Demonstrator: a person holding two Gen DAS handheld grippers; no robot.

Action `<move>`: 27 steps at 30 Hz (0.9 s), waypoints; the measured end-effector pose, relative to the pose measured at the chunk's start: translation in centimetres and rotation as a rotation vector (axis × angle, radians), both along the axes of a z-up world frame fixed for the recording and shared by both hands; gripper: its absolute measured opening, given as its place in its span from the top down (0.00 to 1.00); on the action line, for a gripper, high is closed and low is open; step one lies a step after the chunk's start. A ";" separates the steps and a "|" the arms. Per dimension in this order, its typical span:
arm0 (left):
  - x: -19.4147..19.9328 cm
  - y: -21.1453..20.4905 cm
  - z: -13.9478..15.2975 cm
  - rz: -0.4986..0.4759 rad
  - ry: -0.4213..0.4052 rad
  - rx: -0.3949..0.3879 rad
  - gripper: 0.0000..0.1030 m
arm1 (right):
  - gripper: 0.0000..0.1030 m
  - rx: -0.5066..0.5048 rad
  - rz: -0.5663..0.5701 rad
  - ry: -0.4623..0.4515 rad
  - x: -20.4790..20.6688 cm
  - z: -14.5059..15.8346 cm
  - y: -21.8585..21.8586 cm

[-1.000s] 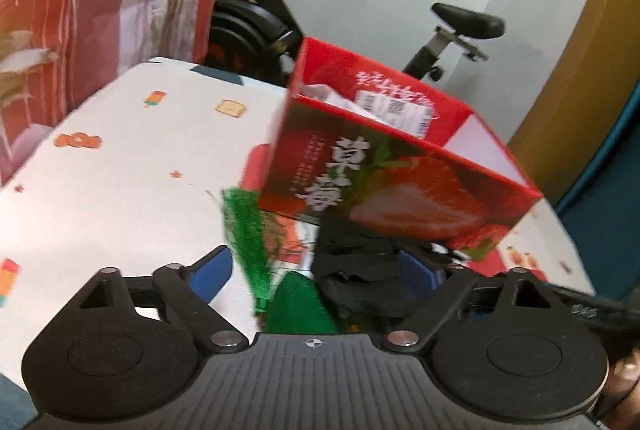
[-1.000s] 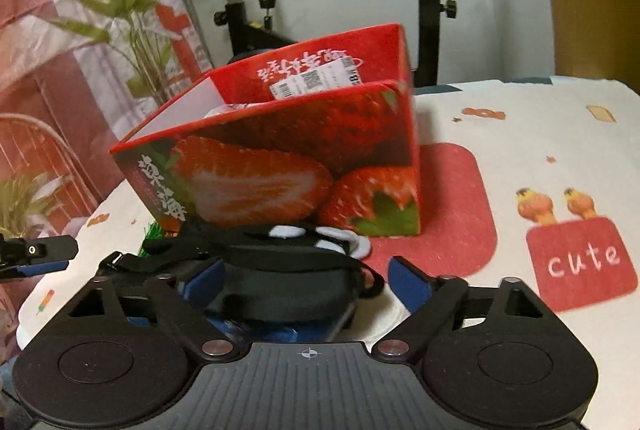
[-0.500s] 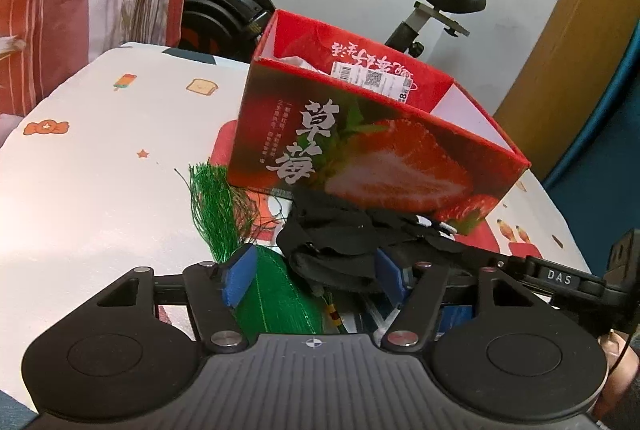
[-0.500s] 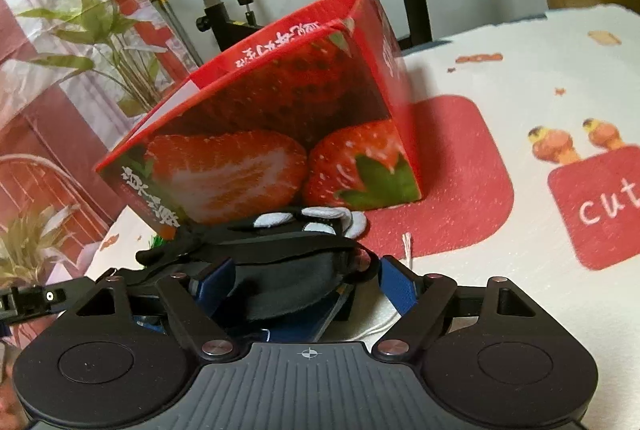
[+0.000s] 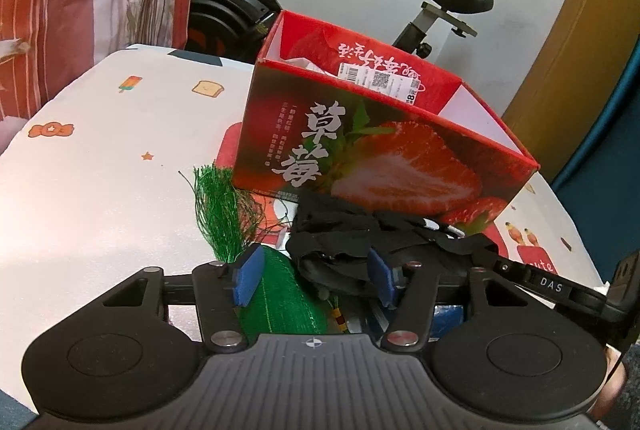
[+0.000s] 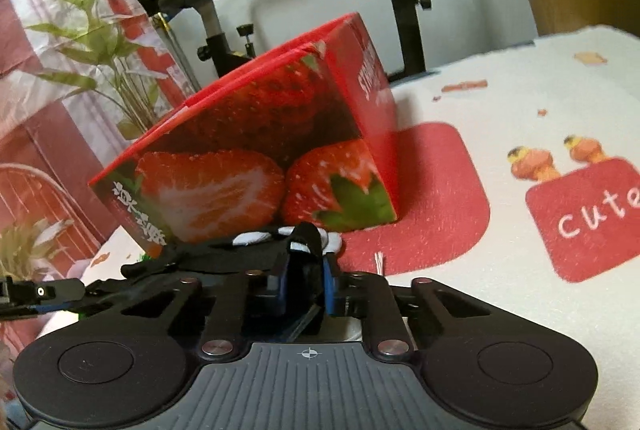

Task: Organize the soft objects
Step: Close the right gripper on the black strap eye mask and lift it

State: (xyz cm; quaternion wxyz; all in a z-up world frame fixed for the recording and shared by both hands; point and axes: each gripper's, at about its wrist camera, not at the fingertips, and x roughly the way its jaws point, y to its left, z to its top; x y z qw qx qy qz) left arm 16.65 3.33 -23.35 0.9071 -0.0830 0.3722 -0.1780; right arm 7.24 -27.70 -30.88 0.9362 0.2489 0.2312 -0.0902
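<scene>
Black fabric (image 6: 240, 262) against box (image 6: 248, 158) edge

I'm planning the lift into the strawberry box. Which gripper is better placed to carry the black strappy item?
Right. The right gripper is closing with the black strappy item bunched between its blue pads. The left gripper, also closing, straddles both the green mesh bundle and the black fabric, not yet pinching either. The strawberry box stands just ahead.

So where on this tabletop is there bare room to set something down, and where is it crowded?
Free: the white cloth left of the strawberry box, out past the green tassel; and the stretch right of the box around the "cute" print. Crowded: the strip in front of the box, where the black fabric item, tassel and both grippers meet.
</scene>
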 end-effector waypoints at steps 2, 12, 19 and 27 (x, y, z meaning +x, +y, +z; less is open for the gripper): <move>0.0 0.0 0.1 0.002 -0.001 0.005 0.48 | 0.89 -0.028 -0.007 -0.007 -0.1 0.1 0.4; 0.3 -0.2 0.2 0.009 0.014 0.013 0.49 | 0.91 -0.037 0.001 -0.022 -0.2 0.0 0.4; 1.9 -0.2 0.1 0.044 0.064 -0.061 0.48 | 0.91 -0.046 0.005 -0.018 -0.2 -0.1 0.5; 2.2 -1.4 0.3 0.031 0.052 -0.041 0.50 | 0.91 -0.038 0.005 -0.022 -0.2 -0.2 0.5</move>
